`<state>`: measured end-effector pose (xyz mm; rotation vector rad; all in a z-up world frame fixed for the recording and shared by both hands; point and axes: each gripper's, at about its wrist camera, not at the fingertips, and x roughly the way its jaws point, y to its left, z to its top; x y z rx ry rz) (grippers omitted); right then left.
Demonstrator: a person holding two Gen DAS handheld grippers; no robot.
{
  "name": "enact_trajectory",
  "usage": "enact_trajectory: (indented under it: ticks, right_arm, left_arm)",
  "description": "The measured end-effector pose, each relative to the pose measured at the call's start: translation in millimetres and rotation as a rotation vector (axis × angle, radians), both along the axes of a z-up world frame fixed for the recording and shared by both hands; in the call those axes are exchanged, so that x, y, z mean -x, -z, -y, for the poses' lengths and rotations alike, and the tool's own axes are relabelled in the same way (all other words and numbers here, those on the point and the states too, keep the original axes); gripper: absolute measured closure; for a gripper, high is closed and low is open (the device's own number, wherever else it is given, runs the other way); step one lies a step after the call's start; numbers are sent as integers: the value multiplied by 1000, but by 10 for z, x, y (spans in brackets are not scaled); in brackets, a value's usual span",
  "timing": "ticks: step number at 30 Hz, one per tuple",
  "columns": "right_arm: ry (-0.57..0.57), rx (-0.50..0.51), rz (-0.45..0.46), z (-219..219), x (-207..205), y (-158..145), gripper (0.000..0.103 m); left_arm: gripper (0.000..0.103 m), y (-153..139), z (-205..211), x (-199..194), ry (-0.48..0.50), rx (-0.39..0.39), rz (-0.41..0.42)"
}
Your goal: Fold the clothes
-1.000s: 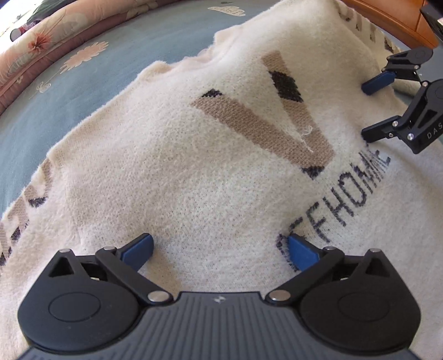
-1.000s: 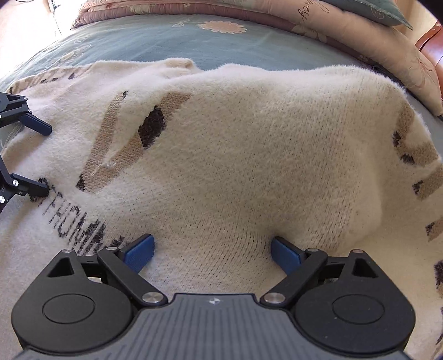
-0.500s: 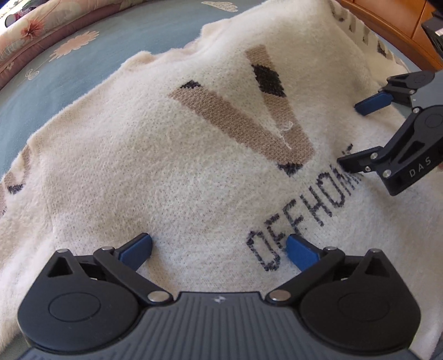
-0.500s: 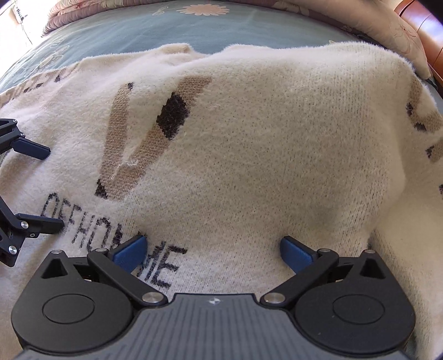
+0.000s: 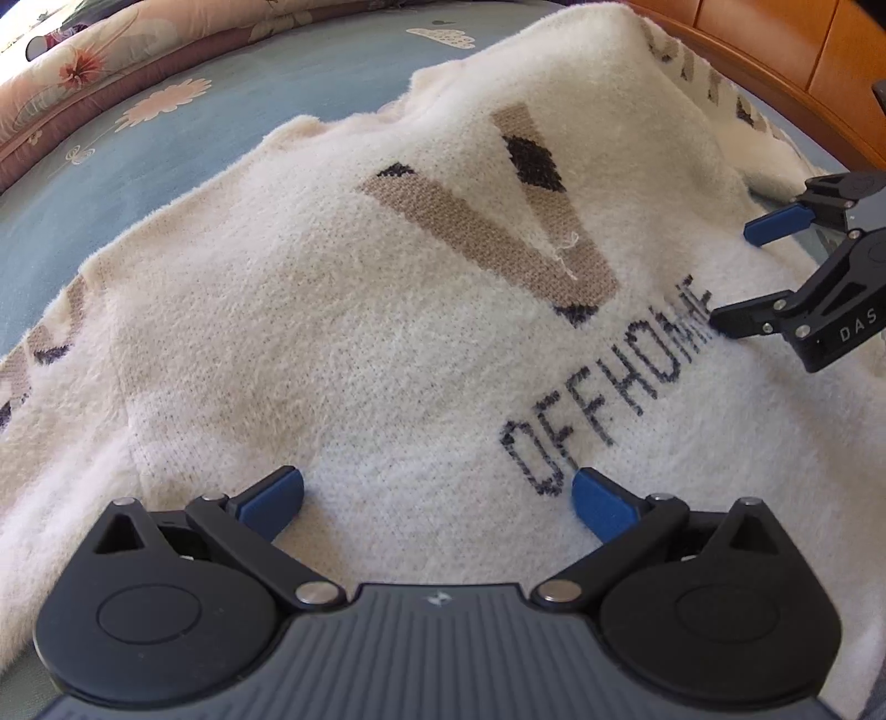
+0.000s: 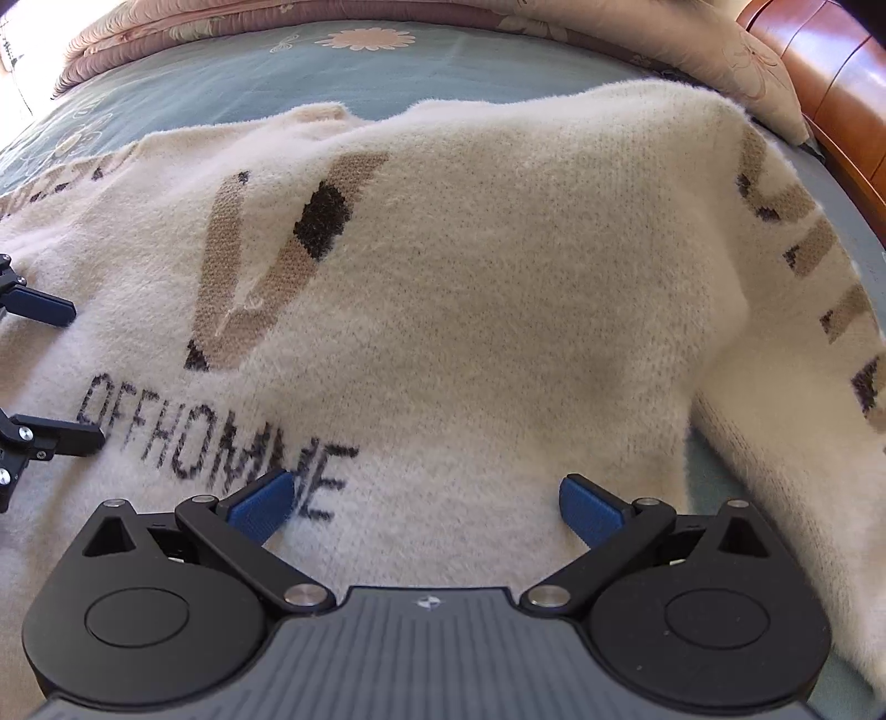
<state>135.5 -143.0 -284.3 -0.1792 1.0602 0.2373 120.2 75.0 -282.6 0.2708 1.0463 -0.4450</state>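
Note:
A fluffy cream sweater (image 5: 343, 310) with a tan V and the dark lettering OFFHOMME lies spread on a blue bedspread (image 5: 166, 149); the right wrist view shows the same sweater (image 6: 498, 288). My left gripper (image 5: 437, 493) hovers open over its lower front, beside the first letters, with only flat knit below the blue pads. My right gripper (image 6: 423, 504) stands open over the end of the lettering; it also shows as the right gripper (image 5: 736, 277) at the right edge of the left wrist view. The left gripper (image 6: 77, 374) enters the right wrist view from the left.
The bedspread (image 6: 332, 72) has flower prints. A folded pink quilt (image 5: 111, 50) lies along the far side. A wooden bed frame (image 6: 830, 94) runs at the right. One patterned sleeve (image 6: 819, 288) hangs toward the right edge.
Both grippers have drawn back down the sweater toward its lower part, so the whole lettering now shows. Their jaws have spread slightly wider. The sweater lies as before.

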Motion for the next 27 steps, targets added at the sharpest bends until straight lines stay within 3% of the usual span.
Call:
enact_trajectory:
  ticks: [6, 11, 15, 18, 21, 23, 27]
  right_arm:
    - [109, 1, -55, 228, 406, -40, 0]
    - [103, 100, 45, -51, 255, -166, 0]
    - [106, 125, -20, 68, 228, -54, 0]
    - [136, 119, -90, 203, 356, -108, 0]
    - [169, 144, -74, 219, 476, -243, 0]
    - [185, 144, -32, 142, 458, -256, 0]
    - [198, 210, -43, -28, 306, -64, 0]
  left_arm:
    - [1, -79, -167, 172, 48, -10, -5]
    - [1, -177, 26, 22, 78, 69, 29]
    - [0, 40, 79, 14, 118, -7, -11]
    - [1, 9, -74, 95, 122, 9, 6]
    - [1, -112, -100, 209, 124, -3, 36]
    - [1, -176, -27, 310, 160, 35, 69]
    - [1, -145, 241, 577, 340, 46, 96]
